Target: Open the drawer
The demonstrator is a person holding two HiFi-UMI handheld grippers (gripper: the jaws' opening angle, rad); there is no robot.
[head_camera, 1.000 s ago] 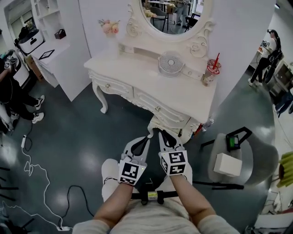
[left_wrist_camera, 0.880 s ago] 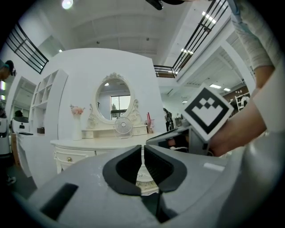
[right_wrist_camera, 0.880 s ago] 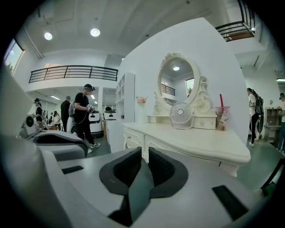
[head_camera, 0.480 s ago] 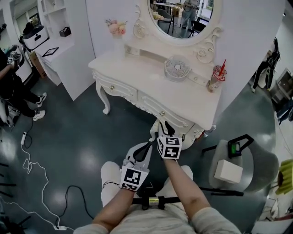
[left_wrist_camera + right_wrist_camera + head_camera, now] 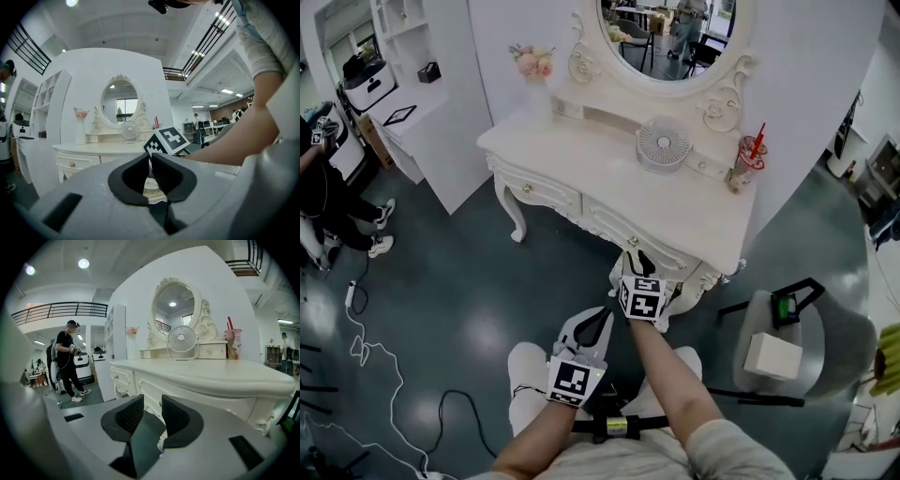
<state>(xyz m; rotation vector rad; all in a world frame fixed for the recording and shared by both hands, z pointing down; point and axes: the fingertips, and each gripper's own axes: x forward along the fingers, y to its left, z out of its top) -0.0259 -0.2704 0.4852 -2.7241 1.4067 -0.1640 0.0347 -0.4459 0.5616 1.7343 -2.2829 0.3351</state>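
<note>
A white dressing table (image 5: 694, 211) stands ahead with drawers along its front. The middle drawer (image 5: 623, 232) is closed, with a small knob (image 5: 630, 241). My right gripper (image 5: 635, 260) reaches out just below that knob, apart from it, and stands a little open with nothing between its pads. In the right gripper view the drawer knob (image 5: 161, 403) shows in the gap of the right gripper (image 5: 152, 406). My left gripper (image 5: 605, 314) hangs back over my knees, shut and empty. The left gripper (image 5: 150, 161) looks at the table past the right gripper's marker cube (image 5: 167, 140).
On the tabletop stand a small fan (image 5: 657, 145), a cup with a red straw (image 5: 743, 159) and a flower vase (image 5: 532, 64) below an oval mirror (image 5: 666, 33). A grey chair (image 5: 825, 328) holding a white box (image 5: 772, 356) stands to the right. A person (image 5: 319, 178) and cables (image 5: 366, 347) are to the left.
My right gripper has moved forward from beside the left one to the front of the middle drawer. The left gripper has stayed back near my lap.
</note>
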